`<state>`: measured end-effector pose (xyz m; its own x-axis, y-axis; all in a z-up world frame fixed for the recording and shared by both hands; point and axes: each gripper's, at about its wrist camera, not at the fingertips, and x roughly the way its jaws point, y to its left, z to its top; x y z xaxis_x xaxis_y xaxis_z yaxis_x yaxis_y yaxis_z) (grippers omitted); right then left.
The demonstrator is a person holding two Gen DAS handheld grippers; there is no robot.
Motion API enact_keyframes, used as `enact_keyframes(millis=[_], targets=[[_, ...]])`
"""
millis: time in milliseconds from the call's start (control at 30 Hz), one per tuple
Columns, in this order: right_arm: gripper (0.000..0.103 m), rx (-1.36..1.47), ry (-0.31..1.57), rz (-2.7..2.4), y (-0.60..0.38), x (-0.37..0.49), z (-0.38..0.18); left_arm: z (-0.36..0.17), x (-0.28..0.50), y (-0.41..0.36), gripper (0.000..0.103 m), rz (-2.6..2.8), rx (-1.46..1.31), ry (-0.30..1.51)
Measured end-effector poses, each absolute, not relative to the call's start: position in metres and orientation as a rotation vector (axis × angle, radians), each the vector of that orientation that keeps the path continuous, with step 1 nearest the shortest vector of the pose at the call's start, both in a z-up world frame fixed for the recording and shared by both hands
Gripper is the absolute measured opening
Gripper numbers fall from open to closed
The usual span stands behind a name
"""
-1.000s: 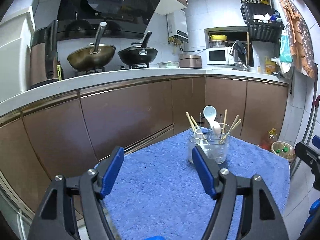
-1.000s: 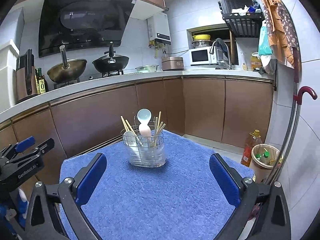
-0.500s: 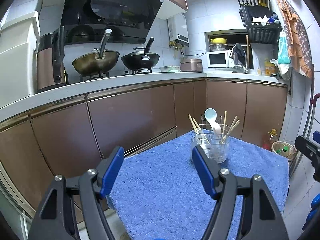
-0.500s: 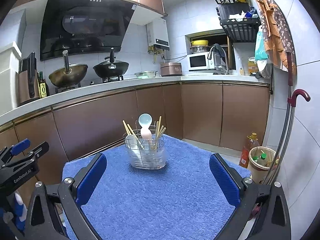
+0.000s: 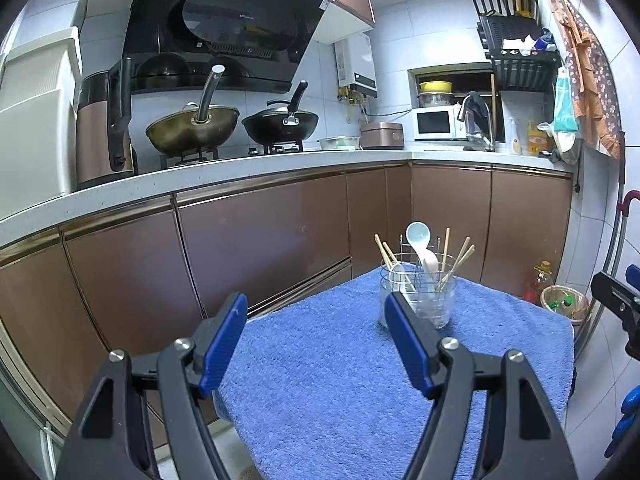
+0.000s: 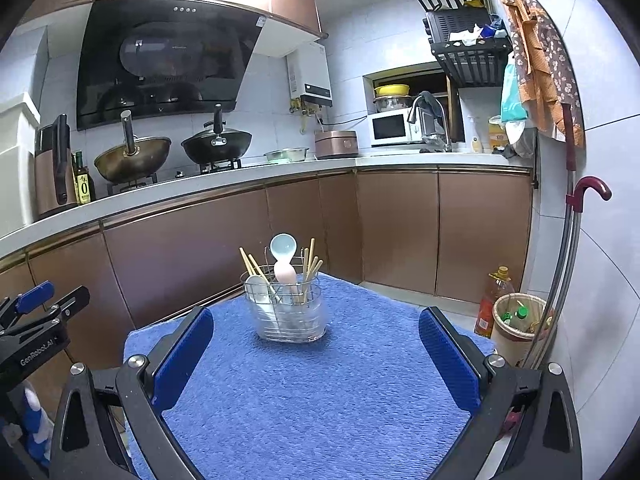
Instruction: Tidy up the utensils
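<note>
You are holding both grippers above a bench draped in a blue towel (image 6: 320, 392), and neither is gripping anything. Your left gripper (image 5: 316, 340) is standing with its blue-padded fingers (image 5: 222, 340) spread wide apart, hovering over the near left edge of the towel. Your right gripper (image 6: 316, 356) is also gaping open, its pads (image 6: 448, 364) framing the middle of the towel.

The utensil holder (image 6: 289, 312), a wire basket with a clear liner, is sitting upright on the towel toward its far side. From your right gripper it is lying at about 12 o'clock, just beyond the fingertips; from your left gripper the same holder (image 5: 418, 296) is showing at about 1 o'clock, partly behind the right finger. Inside it, a pale blue spoon (image 6: 283, 258) is standing bowl-up in the middle, a white spoon (image 6: 256, 286) is leaning lower at its 9 o'clock side, and wooden chopsticks (image 6: 310, 266) are fanning out to both sides.

Nothing else is lying on the towel. In the right wrist view, the tip of your left gripper is poking in at 9 o'clock, well apart from the holder. Behind the bench, brown cabinets (image 6: 224, 248) are running under a countertop carrying two woks (image 5: 192, 128), and a small bin (image 6: 518, 320) is standing on the floor at 3 o'clock.
</note>
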<state>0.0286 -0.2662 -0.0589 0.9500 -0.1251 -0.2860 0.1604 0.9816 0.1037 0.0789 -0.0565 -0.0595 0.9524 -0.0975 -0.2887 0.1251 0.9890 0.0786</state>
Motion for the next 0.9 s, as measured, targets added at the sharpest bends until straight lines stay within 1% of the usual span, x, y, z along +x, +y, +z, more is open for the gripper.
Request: enact_keyframes(millis=[900], targets=[[0.103,0.124,0.283,-0.162,-0.2709,0.0257,-0.0598,-0.0555,0.0746,-0.0583,0.070,-0.126,0.090,0.288]])
